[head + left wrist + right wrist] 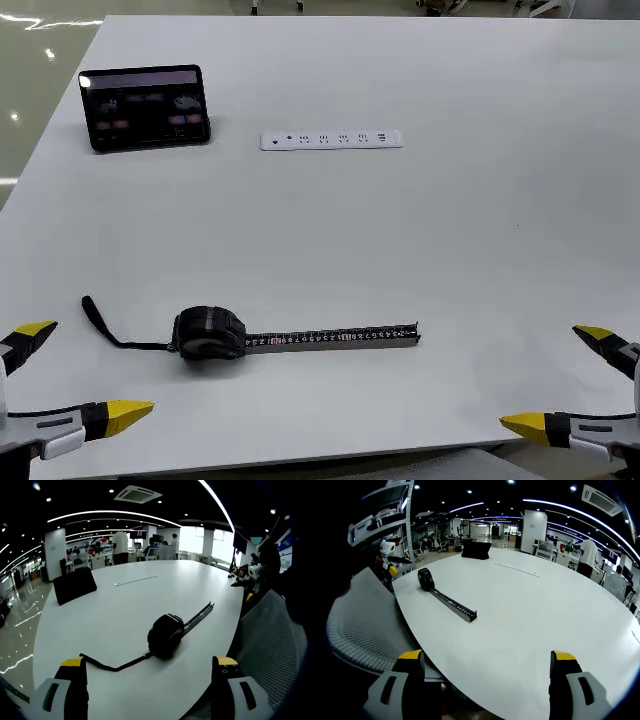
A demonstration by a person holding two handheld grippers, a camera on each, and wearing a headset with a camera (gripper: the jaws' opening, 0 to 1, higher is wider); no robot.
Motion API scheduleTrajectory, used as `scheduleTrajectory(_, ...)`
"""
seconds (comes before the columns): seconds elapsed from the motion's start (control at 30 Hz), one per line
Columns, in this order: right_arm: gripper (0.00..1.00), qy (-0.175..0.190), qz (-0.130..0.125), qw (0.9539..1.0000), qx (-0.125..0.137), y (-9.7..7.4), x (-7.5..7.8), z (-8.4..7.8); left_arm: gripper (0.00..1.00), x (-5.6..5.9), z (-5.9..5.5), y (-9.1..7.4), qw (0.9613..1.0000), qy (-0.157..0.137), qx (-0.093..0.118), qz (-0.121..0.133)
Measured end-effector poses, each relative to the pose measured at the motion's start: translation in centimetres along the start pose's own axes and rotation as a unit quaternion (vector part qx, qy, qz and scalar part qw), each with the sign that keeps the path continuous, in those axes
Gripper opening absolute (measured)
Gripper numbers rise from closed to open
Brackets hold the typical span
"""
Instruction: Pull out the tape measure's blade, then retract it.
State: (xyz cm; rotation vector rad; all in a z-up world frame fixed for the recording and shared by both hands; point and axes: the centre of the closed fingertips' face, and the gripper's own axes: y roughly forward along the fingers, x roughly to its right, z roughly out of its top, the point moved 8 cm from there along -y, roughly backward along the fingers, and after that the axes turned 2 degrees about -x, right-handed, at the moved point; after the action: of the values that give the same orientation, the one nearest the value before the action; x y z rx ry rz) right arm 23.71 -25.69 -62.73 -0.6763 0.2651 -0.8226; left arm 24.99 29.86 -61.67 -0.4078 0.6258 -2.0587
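A wide white table [450, 250] in an open office holds a dark tablet [146, 107] and a white power strip [331, 139] at its far side. Nearer the person lies the tape measure [209, 334], its black case on its side with the wrist strap [100, 325] trailing to the left and the blade [335, 338] drawn out flat along the table to the right.

The left gripper [88, 368] hovers at the near edge, left of the case, with its jaws spread wide and nothing in them. The right gripper [550, 378] is well apart from the blade's tip, also wide open and empty.

With the blade already out, the pulling step looks done and the retraction is what remains. That probably calls for the left gripper to steady the case while the right one guides the blade tip back or frees the lock.
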Motion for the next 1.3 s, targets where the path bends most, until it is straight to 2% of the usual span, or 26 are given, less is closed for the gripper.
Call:
scheduleTrajectory(0.1,1.00,-0.004,0.003,1.0000,0.001,0.2,0.1,0.5,1.00,0.1,0.5,0.4,0.9999,-0.007,0.007,0.004)
scheduleTrajectory(0.13,1.00,-0.005,0.004,1.0000,0.001,0.3,0.3,0.7,1.00,0.0,0.6,0.6,0.9998,-0.008,0.000,0.018)
scheduleTrajectory(0.17,1.00,-0.007,0.004,1.0000,0.001,0.4,0.4,0.9,1.00,0.1,0.7,0.9,0.9997,-0.012,-0.004,0.019)
scheduleTrajectory(0.37,1.00,-0.035,0.017,0.9992,-0.001,1.0,0.6,2.5,1.00,1.5,2.3,2.6,0.9995,-0.029,0.002,0.014)
scheduleTrajectory(0.43,1.00,-0.042,0.028,0.9987,-0.008,1.3,0.6,2.9,1.00,2.1,2.7,3.2,0.9989,-0.037,-0.013,0.026)
scheduleTrajectory(0.47,1.00,-0.048,0.030,0.9983,-0.010,1.4,0.6,3.2,1.00,2.5,3.0,3.6,0.9987,-0.033,-0.016,0.035)
scheduleTrajectory(0.5,1.00,-0.055,0.031,0.9980,-0.009,1.5,0.7,3.4,1.00,2.6,3.0,3.7,0.9982,-0.023,-0.029,0.046)
scheduleTrajectory(0.53,1.00,-0.057,0.032,0.9978,-0.009,1.6,0.8,3.5,1.00,2.9,3.1,3.9,0.9980,-0.018,-0.038,0.047)
scheduleTrajectory(0.6,1.00,-0.061,0.037,0.9974,-0.010,1.9,0.9,3.8,1.00,3.6,3.2,4.7,0.9977,-0.025,-0.046,0.042)
scheduleTrajectory(0.63,1.00,-0.065,0.040,0.9970,-0.011,2.0,0.8,4.0,1.00,3.9,3.1,4.8,0.9970,-0.031,-0.059,0.040)
scheduleTrajectory(0.77,1.00,-0.084,0.054,0.9949,-0.018,2.7,0.7,4.5,1.00,4.5,3.3,5.7,0.9957,-0.043,-0.068,0.046)
scheduleTrajectory(0.83,1.00,-0.087,0.064,0.9939,-0.021,3.2,0.6,4.7,1.00,4.7,3.4,6.2,0.9940,-0.066,-0.072,0.049)
scheduleTrajectory(0.93,0.99,-0.100,0.072,0.9920,-0.028,3.8,0.5,4.9,1.00,5.0,3.9,6.9,0.9932,-0.072,-0.073,0.055)
scheduleTrajectory(1.03,0.99,-0.104,0.082,0.9906,-0.033,4.6,0.6,5.0,1.00,5.4,4.6,7.6,0.9934,-0.071,-0.064,0.063)
scheduleTrajectory(1.1,0.99,-0.116,0.086,0.9889,-0.034,5.1,0.5,5.3,1.00,5.6,4.9,8.0,0.9935,-0.070,-0.051,0.074)
scheduleTrajectory(1.13,0.99,-0.119,0.093,0.9879,-0.036,5.4,0.6,5.5,1.00,5.5,5.4,8.2,0.9931,-0.078,-0.014,0.086)
scheduleTrajectory(1.17,0.99,-0.122,0.095,0.9872,-0.037,5.7,0.6,5.6,1.00,5.3,5.6,8.3,0.9922,-0.079,-0.001,0.096)
scheduleTrajectory(1.23,0.99,-0.134,0.101,0.9851,-0.039,6.2,0.4,6.0,1.00,5.3,5.8,8.4,0.9901,-0.075,0.009,0.118)
scheduleTrajectory(1.3,0.99,-0.140,0.109,0.9833,-0.043,6.7,0.1,6.5,1.00,5.6,6.0,8.7,0.9880,-0.089,0.020,0.124)
